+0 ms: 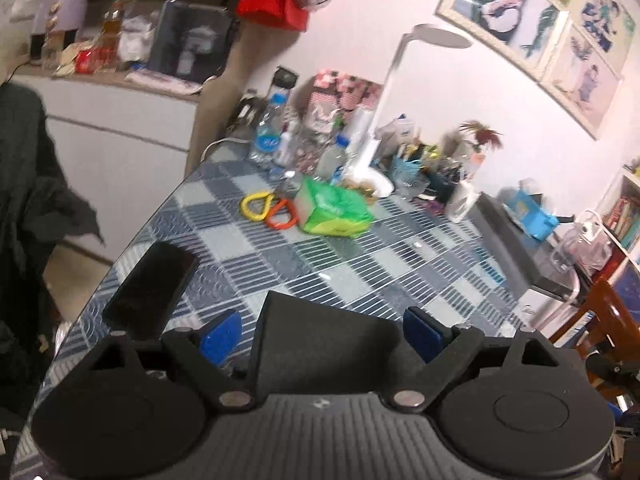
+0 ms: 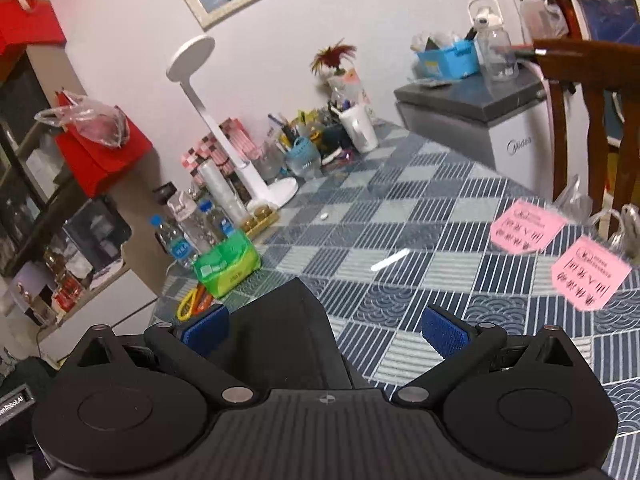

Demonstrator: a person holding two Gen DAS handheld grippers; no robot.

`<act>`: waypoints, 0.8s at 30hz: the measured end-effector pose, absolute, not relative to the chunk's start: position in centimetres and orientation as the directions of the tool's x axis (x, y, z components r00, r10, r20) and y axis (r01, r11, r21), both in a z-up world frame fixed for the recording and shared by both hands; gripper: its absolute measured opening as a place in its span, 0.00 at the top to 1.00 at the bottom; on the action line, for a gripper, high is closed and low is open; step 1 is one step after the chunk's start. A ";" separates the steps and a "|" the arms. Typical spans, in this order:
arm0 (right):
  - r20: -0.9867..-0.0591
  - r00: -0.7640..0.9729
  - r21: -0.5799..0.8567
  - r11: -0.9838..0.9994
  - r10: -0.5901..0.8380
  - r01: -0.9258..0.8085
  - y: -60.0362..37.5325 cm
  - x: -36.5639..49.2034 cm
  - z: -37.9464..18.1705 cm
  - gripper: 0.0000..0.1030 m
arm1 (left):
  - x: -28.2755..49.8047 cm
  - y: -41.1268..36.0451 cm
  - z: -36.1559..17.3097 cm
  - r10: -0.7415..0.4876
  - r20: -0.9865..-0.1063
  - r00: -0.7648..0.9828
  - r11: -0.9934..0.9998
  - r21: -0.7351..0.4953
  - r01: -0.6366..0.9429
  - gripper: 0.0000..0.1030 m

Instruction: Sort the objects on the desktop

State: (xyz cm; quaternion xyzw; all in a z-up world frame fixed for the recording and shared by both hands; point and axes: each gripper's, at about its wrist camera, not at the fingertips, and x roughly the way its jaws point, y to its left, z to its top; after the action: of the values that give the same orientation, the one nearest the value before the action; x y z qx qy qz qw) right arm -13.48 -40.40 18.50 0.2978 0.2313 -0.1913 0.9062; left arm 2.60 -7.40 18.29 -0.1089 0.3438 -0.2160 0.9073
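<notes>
My left gripper (image 1: 322, 336) is open, low over the near edge of the checked blue table (image 1: 400, 280). A black phone (image 1: 152, 292) lies flat just left of its left finger. Farther back sit a green tissue pack (image 1: 332, 212), a yellow ring (image 1: 256, 206) and an orange ring (image 1: 282, 216). My right gripper (image 2: 326, 335) is open too, with nothing held. From there the green tissue pack (image 2: 228, 264) and the rings (image 2: 192, 300) lie ahead on the left, and two pink paper notes (image 2: 524, 228) (image 2: 588, 276) on the right. A black wedge fills the gap between the fingers in both views.
Along the wall stand a white desk lamp (image 2: 240, 160), water bottles (image 2: 176, 240), pen cups (image 2: 304, 156) and a white mug (image 2: 360, 128). A grey-topped small fridge (image 2: 480, 120) with a blue basket and a wooden chair (image 2: 592, 80) stand right. The table edge curves at left (image 1: 132, 240).
</notes>
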 end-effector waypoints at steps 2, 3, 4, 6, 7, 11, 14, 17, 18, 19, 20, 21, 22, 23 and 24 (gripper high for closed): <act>-0.531 0.818 0.444 0.749 -0.221 0.491 -40.6 -14.0 19.3 0.00 | 2.4 -8.1 19.3 -0.481 -0.573 0.664 0.876 -0.343 0.338 0.00; -0.528 0.818 0.445 0.746 -0.228 0.495 -40.8 -14.4 19.5 0.00 | 2.3 -8.4 19.8 -0.488 -0.568 0.662 0.872 -0.343 0.349 0.00; -0.523 0.819 0.446 0.743 -0.235 0.499 -41.0 -14.8 19.8 0.00 | 2.1 -8.9 20.2 -0.492 -0.563 0.664 0.871 -0.338 0.358 0.00; -0.515 0.821 0.458 0.730 -0.247 0.507 -41.9 -15.8 20.1 0.00 | 1.6 -10.0 20.9 -0.494 -0.554 0.670 0.869 -0.319 0.378 0.00; -0.511 0.823 0.463 0.727 -0.249 0.507 -42.5 -16.1 20.2 0.00 | 1.4 -10.6 21.0 -0.492 -0.555 0.671 0.871 -0.309 0.383 0.00; -0.507 0.827 0.475 0.722 -0.243 0.503 -45.5 -17.1 20.5 0.00 | 0.6 -13.7 21.4 -0.473 -0.570 0.672 0.881 -0.293 0.371 0.00; -0.509 0.829 0.469 0.733 -0.232 0.493 -48.3 -17.1 20.9 0.00 | 0.0 -16.3 21.5 -0.454 -0.579 0.677 0.891 -0.293 0.347 0.00; -0.502 0.837 0.470 0.742 -0.220 0.477 -51.4 -16.9 21.2 0.00 | -0.4 -19.2 21.7 -0.446 -0.583 0.679 0.895 -0.282 0.346 0.00; -0.500 0.839 0.471 0.746 -0.215 0.471 -52.7 -16.8 21.3 0.00 | -0.7 -20.2 21.8 -0.441 -0.582 0.683 0.897 -0.276 0.344 0.00; -0.499 0.841 0.469 0.751 -0.209 0.465 -53.7 -16.6 21.3 0.00 | -0.8 -21.2 21.9 -0.436 -0.580 0.688 0.900 -0.273 0.341 0.00; -0.497 0.843 0.467 0.757 -0.203 0.458 -54.8 -16.4 21.4 0.00 | -0.8 -22.2 21.9 -0.432 -0.581 0.690 0.902 -0.272 0.335 0.00; -0.497 0.845 0.465 0.761 -0.198 0.453 -55.8 -16.3 21.4 0.00 | -0.8 -23.2 22.0 -0.427 -0.584 0.691 0.904 -0.271 0.330 0.00; -0.498 0.845 0.464 0.764 -0.193 0.448 -57.1 -16.0 21.4 0.00 | -0.8 -24.1 22.0 -0.423 -0.586 0.691 0.906 -0.272 0.324 0.00; -0.499 0.846 0.465 0.765 -0.189 0.445 -58.0 -15.8 21.5 0.00 | -0.9 -25.0 22.0 -0.418 -0.588 0.692 0.908 -0.271 0.318 0.00; -0.499 0.847 0.467 0.767 -0.183 0.441 -59.0 -15.6 21.5 0.00 | -0.9 -25.9 22.0 -0.414 -0.589 0.694 0.910 -0.270 0.314 0.00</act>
State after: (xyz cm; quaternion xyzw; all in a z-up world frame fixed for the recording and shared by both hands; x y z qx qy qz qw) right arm -15.60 -59.03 21.54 0.2959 0.2180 -0.1704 0.9143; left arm -0.92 -25.88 22.00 -0.0743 0.3369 -0.1983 0.9174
